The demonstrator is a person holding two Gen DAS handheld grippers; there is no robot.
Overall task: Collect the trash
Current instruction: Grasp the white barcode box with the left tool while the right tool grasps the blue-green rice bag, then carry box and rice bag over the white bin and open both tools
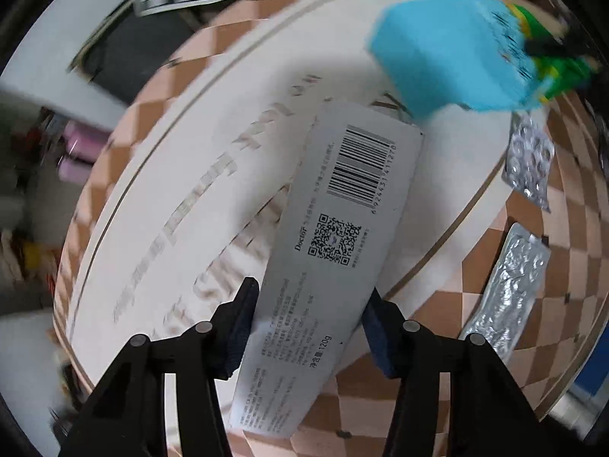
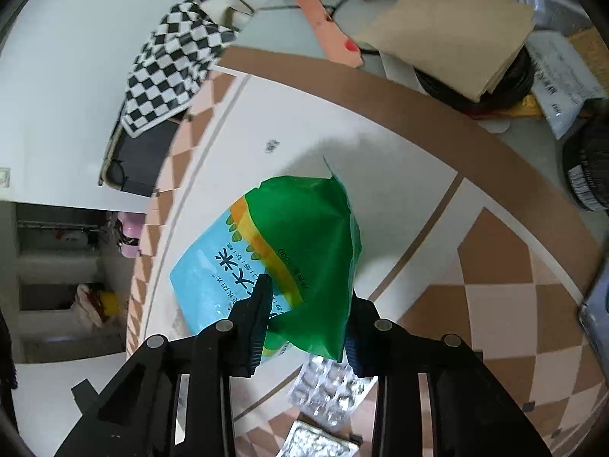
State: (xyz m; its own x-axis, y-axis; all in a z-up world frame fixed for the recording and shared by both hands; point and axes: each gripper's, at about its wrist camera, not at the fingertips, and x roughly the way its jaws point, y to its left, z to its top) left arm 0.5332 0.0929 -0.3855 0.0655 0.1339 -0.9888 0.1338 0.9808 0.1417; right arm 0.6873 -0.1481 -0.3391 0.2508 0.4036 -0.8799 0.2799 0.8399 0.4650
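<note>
My left gripper (image 1: 310,318) is shut on a flattened white carton (image 1: 335,251) with a barcode and QR code, held above the checkered tablecloth (image 1: 495,289). My right gripper (image 2: 308,316) is shut on a green and blue rice bag (image 2: 289,262), lifted over the cloth. The same bag shows blurred in the left wrist view (image 1: 456,49), at the upper right. Two empty silver blister packs (image 1: 529,160) (image 1: 506,289) lie on the cloth at the right of the left wrist view. They also show under the right gripper (image 2: 331,388) (image 2: 319,441).
A black-and-white checkered cloth (image 2: 171,68) hangs over a dark box at the table's far left. Beyond the table edge (image 2: 380,83) lie a brown paper bag (image 2: 456,34), black spools (image 2: 586,167) and packages. Shelves with pink bottles (image 2: 129,232) stand at the left.
</note>
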